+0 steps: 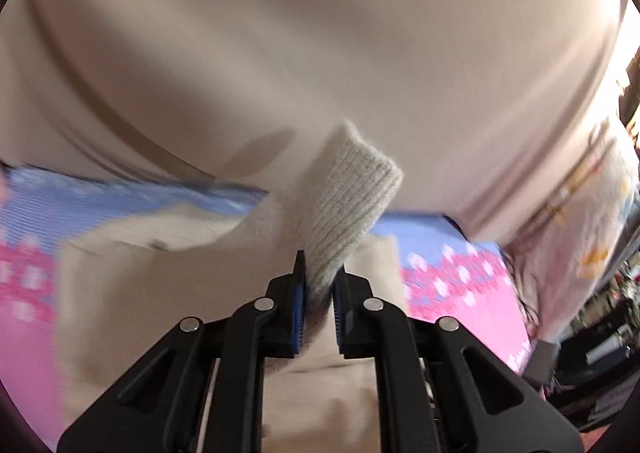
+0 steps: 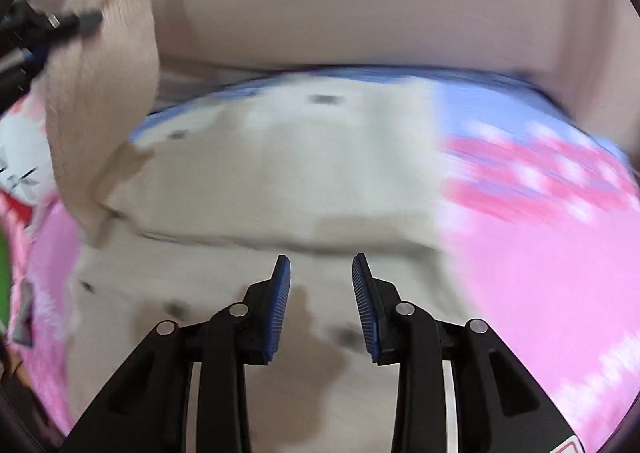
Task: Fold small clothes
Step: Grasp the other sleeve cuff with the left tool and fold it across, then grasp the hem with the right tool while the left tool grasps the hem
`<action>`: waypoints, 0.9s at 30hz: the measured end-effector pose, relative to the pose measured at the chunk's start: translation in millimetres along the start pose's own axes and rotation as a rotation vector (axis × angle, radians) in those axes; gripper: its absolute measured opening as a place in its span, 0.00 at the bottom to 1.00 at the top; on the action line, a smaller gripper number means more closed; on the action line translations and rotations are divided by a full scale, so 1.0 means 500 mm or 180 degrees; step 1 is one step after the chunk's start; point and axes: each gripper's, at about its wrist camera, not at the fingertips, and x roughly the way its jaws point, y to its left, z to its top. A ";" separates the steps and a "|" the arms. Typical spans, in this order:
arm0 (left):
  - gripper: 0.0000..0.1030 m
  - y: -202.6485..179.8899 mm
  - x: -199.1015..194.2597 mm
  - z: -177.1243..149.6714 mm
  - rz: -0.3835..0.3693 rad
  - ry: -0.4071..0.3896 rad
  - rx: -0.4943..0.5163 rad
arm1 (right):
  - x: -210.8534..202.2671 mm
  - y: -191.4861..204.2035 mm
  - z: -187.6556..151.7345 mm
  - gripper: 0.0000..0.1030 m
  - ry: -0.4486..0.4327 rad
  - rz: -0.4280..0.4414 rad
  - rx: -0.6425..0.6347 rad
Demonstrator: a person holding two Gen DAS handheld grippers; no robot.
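A cream knitted sweater (image 2: 300,173) lies spread on a pink and blue blanket (image 2: 540,253). Its ribbed sleeve cuff (image 1: 352,193) sticks up between the blue pads of my left gripper (image 1: 320,273), which is shut on the knit. In the right wrist view that sleeve (image 2: 108,73) hangs lifted at the upper left, with the left gripper (image 2: 90,17) pinching it. My right gripper (image 2: 320,265) hovers over the sweater's body, open, with nothing between its pads. The picture is blurred, so small details of the sweater are unclear.
A plain beige surface (image 1: 320,53) rises behind the blanket. A pale patterned cloth (image 1: 580,213) hangs at the right, with dark clutter (image 1: 600,333) below it. A white and red soft thing (image 2: 20,157) lies at the blanket's left edge.
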 end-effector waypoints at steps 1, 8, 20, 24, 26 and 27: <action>0.14 -0.019 0.042 -0.017 -0.0036 0.0054 -0.0003 | -0.003 -0.028 -0.007 0.31 0.0034 -0.0063 0.0051; 0.26 -0.053 0.215 -0.188 0.0177 0.0771 -0.0225 | -0.013 -0.123 -0.025 0.31 0.0051 -0.0116 0.0108; 0.66 0.106 -0.056 -0.231 0.0920 0.0242 -0.0432 | 0.149 0.056 0.167 0.49 0.0054 0.0280 -0.0366; 0.66 0.175 -0.104 -0.247 0.1070 0.0215 -0.0736 | 0.220 0.078 0.168 0.30 0.0279 0.0347 -0.0317; 0.66 0.197 -0.117 -0.250 0.1114 0.0196 -0.0815 | 0.183 0.090 0.185 0.11 0.0131 0.0435 -0.0316; 0.66 0.206 -0.124 -0.252 0.1135 0.0173 -0.0847 | 0.148 0.093 0.197 0.11 -0.0049 0.0467 -0.0313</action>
